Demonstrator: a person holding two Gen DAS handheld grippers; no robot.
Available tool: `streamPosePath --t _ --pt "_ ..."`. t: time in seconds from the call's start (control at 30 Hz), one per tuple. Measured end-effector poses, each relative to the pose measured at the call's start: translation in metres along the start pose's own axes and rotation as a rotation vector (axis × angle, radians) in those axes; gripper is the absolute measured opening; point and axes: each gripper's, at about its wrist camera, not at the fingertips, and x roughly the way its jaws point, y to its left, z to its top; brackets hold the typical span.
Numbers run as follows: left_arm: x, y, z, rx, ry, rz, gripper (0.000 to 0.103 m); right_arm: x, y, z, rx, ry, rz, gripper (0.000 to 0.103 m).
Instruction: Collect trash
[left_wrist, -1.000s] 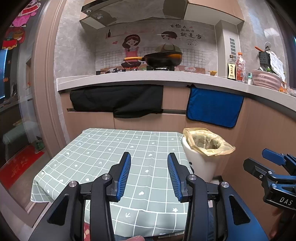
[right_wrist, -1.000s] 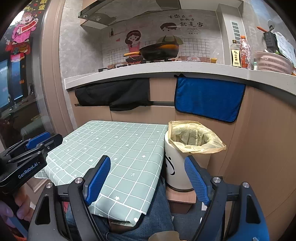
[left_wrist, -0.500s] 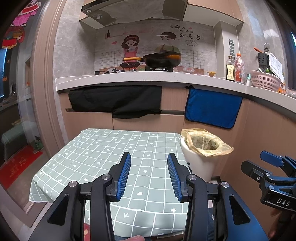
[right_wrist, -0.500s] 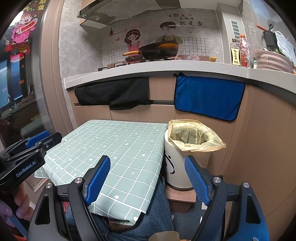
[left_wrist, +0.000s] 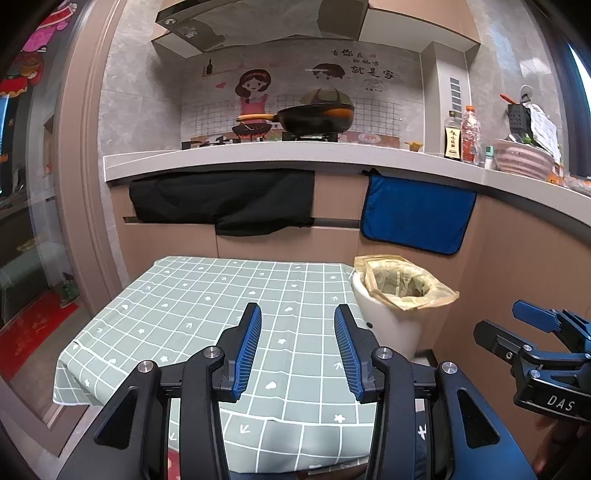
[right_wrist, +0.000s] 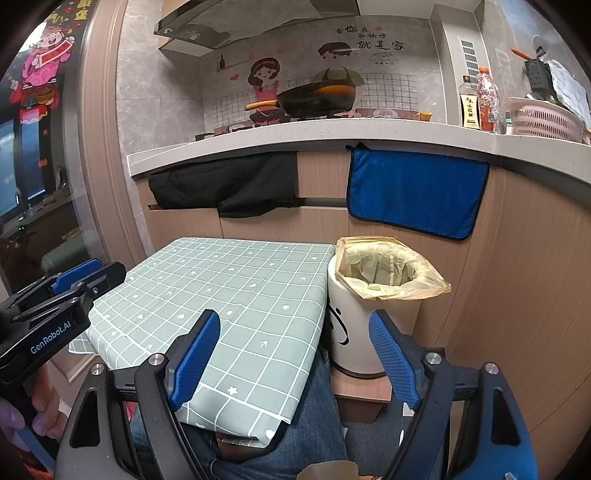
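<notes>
Right now, through the left wrist camera, I see my left gripper (left_wrist: 297, 325) with its jaws apart and nothing between them, hovering over the green checked tablecloth (left_wrist: 192, 306). Beside the table's right edge stands the white bin (left_wrist: 388, 325) with its yellow bag (left_wrist: 439, 299) folded over the rim; the right gripper (left_wrist: 535, 347) shows at the far right. From the right wrist camera, my right gripper (right_wrist: 295, 332) is spread wide and empty, pointing at the table corner and the bin (right_wrist: 354, 332), below a blue towel (right_wrist: 413, 192) hanging from the counter.
</notes>
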Motion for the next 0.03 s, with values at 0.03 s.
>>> streamPosePath --t 0.03 --pt "0.0004 0.0008 -0.0001 0.001 -0.002 -0.004 0.042 0.0001 -0.0003 -0.0001 0.0 -0.001 -0.001 0.081"
